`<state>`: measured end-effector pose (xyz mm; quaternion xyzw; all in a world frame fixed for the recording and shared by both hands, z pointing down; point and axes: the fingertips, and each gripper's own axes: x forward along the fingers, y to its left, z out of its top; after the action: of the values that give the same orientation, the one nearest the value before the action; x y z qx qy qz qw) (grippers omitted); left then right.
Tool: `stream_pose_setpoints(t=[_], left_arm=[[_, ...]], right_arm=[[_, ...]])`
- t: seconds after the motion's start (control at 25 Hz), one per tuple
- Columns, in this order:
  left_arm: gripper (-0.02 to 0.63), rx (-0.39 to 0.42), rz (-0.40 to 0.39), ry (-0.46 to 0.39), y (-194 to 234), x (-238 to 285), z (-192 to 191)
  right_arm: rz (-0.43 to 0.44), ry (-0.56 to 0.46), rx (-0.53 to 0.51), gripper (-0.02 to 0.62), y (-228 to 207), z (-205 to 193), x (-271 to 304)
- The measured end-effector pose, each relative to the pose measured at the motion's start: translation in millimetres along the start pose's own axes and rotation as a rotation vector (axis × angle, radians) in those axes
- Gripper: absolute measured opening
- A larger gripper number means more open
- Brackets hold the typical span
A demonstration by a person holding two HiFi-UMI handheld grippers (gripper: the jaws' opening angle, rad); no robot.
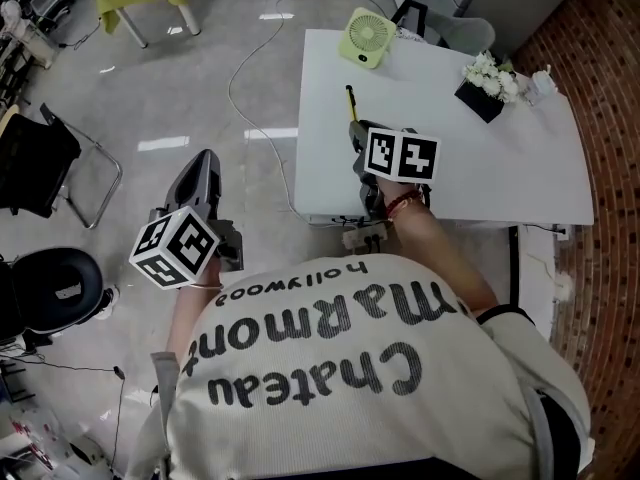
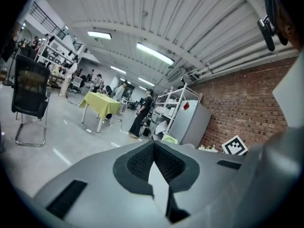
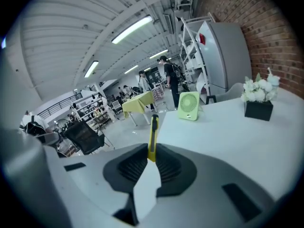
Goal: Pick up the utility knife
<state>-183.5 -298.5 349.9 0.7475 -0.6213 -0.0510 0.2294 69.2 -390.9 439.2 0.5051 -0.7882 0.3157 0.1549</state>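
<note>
Far left in head view: 2 black chairs on the grey floor, a folding chair and, nearer the camera, a round office chair. Right of them the L gripper hangs over the floor by the person's left side, well apart from the white table. In the left gripper view its jaws are clenched, tips pressed together, w/ nothing btwn them; beyond them are open floor, a yellow-green table and people standing far back.

A pale cable loops across the floor up to the table's left edge. Just right of that, the R gripper sits over the table's left part, wrist and sleeve trailing back to the person. It's grasping the utility knife: in the right gripper view both pads clamp the knife's near end, and the yellow body w/ black slider sticks out forward past the tips, clear of the table top, approx in line w/ the gripper.

Further right on the table: a green fan near the far left corner, then white flowers in a black box. A brick wall runs along the far right
</note>
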Motion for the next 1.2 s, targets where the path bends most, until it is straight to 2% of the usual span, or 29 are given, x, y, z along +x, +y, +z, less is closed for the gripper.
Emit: stream_pose_setpoints(t=[0.24, 0.72, 1.2], left_arm=[[0.000, 0.035, -0.011, 0.002, -4.8, 1.7, 1.4], [0.000, 0.045, -0.012, -0.047, -8.0, -1.0, 10.8], [0.000, 0.071, 0.002, -0.057, -10.0, -0.3, 10.2]], right_arm=[[0.064, -0.061, 0.008, 0.055, 23.0, 22.2, -12.9], [0.166, -0.180, 0.009, 0.055, 58.7, 56.0, -41.6], [0.198, -0.316, -0.045, 0.058, 68.8, 71.9, -56.2]])
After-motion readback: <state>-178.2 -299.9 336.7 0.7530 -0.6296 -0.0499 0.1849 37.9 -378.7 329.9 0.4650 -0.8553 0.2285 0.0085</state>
